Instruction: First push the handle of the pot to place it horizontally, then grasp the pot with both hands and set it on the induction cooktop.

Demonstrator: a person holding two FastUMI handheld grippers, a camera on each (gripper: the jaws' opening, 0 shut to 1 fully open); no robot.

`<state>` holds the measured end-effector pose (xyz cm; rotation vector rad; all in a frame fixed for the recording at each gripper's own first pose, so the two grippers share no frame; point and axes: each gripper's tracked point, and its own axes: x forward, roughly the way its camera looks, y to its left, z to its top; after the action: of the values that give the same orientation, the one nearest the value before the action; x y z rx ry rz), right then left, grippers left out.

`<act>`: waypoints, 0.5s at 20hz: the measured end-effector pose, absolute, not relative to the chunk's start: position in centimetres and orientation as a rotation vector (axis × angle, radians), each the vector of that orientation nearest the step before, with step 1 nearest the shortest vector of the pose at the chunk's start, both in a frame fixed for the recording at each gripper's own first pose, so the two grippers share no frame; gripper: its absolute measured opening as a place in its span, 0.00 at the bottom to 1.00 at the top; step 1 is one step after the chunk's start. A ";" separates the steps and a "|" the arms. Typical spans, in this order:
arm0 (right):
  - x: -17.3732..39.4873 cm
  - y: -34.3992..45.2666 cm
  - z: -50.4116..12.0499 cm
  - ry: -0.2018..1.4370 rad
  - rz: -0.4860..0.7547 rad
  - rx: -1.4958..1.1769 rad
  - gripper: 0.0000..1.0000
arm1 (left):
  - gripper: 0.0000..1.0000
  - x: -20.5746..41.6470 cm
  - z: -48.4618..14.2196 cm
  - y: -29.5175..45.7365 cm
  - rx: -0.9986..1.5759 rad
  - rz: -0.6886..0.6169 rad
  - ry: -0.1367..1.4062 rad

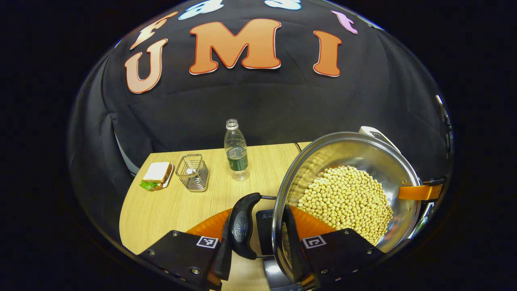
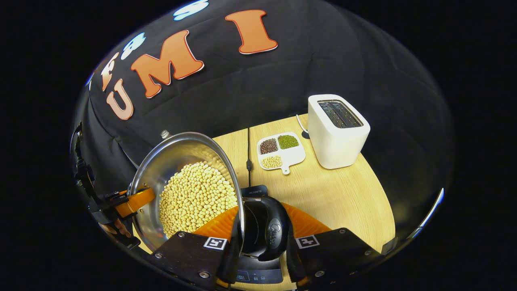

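The steel pot (image 1: pixel 347 190), full of yellow beans (image 1: pixel 347 202), is held over the black induction cooktop (image 2: pixel 258 275) on the wooden surface (image 2: pixel 335 190). The left gripper (image 1: pixel 258 246) squeezes one black handle (image 1: pixel 242 226) and the pot's rim between its fingers. The right gripper (image 2: pixel 260 246) squeezes the other handle (image 2: pixel 272 234) the same way.

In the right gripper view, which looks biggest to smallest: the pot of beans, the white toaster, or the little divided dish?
1. Pot, largest, though it is nearest the camera, which inflates it.
2. Toaster.
3. Divided dish, smallest; it sits beside the toaster, so that comparison is fair.
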<state>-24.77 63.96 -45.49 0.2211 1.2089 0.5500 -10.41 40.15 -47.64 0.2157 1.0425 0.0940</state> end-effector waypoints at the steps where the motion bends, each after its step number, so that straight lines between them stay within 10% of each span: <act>1: -24.8 64.0 -45.5 1.212 0.552 0.219 0.48 | 0.60 -10.5 -47.6 40.0 0.214 0.098 1.052; 10: -24.4 63.8 -45.3 1.299 0.575 0.192 0.48 | 0.60 -10.5 -47.1 40.1 0.213 0.133 1.166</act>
<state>-24.41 63.80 -45.34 0.1922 1.2988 0.5749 -10.54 40.08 -47.13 0.2134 1.1663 0.1331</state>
